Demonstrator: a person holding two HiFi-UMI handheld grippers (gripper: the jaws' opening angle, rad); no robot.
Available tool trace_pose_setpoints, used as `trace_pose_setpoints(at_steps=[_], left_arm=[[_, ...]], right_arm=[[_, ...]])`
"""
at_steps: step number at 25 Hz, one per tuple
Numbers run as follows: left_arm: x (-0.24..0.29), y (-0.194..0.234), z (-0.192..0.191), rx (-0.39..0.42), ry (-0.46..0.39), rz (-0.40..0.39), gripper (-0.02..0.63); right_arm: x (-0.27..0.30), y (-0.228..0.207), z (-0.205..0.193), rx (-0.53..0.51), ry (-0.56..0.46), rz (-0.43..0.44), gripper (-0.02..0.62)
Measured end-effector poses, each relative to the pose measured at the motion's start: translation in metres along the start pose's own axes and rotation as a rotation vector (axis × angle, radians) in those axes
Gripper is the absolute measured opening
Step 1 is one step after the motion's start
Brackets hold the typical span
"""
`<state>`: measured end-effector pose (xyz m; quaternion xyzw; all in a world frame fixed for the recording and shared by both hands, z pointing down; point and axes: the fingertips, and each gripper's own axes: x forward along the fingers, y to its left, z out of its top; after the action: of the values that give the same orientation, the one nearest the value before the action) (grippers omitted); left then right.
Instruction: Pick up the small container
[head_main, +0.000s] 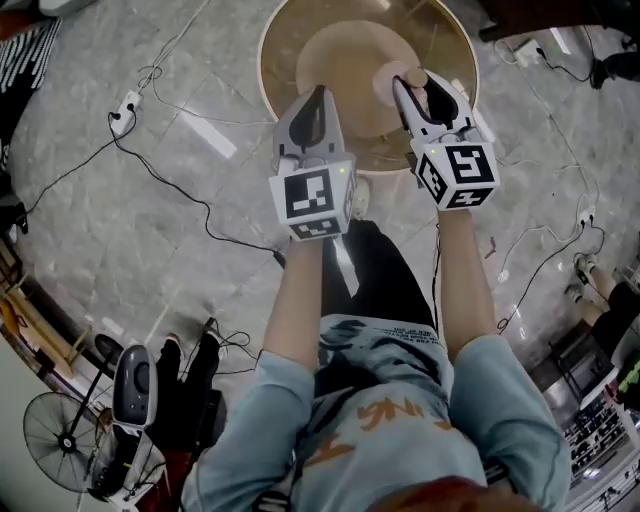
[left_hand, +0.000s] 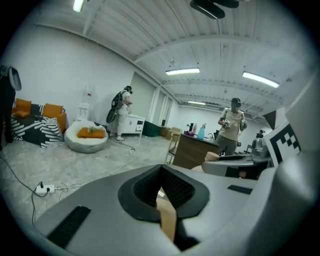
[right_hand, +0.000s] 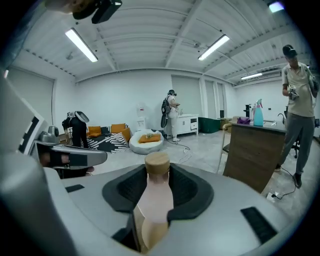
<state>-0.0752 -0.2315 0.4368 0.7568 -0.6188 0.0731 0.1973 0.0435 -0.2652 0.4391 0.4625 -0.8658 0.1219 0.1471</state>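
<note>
Two grey handheld grippers hang above the round wooden worktop (head_main: 272, 60). Right gripper (head_main: 412, 82) fingers (right_hand: 186, 189) clamp the small pale-pink container with wooden lid (right_hand: 154, 192), over the worktop's right edge. Left gripper (head_main: 319, 93) fingers (left_hand: 176, 189) stand together, empty.

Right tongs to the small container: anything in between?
Nothing visible. The right tongs are shut on the small pale-pink bottle with a wooden cap, pads pressing its sides, above the round wooden table. The left tongs stand beside it, not touching.
</note>
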Motion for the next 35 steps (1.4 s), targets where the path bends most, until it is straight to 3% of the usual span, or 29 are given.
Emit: trace_pose_setpoints(at_steps=[6, 13, 24, 30, 33, 35], left_arm=[[-0.045, -0.019, 0.066, 0.015, -0.064, 0.018, 0.023], [-0.095, -0.052, 0.135, -0.012, -0.166, 0.027, 0.023], [-0.133, -0.094, 0.217, 0.164, -0.297, -0.002, 0.023], [-0.142, -0.113, 0.237, 0.235, -0.327, -0.022, 0.023], [-0.141, -0.117, 0.244, 0.255, -0.336, -0.015, 0.023], [-0.140, -0.120, 0.245, 0.309, -0.337, 0.007, 0.023]], right_arm=[[-0.046, 0.012, 0.079, -0.020, -0.072, 0.028, 0.150], [-0.107, 0.023, 0.143, -0.002, -0.163, 0.024, 0.150], [-0.159, 0.034, 0.213, -0.102, -0.264, 0.043, 0.149], [-0.177, 0.035, 0.238, -0.152, -0.320, 0.058, 0.149], [-0.181, 0.032, 0.250, -0.142, -0.355, 0.062, 0.149], [-0.182, 0.030, 0.254, -0.117, -0.373, 0.069, 0.149]])
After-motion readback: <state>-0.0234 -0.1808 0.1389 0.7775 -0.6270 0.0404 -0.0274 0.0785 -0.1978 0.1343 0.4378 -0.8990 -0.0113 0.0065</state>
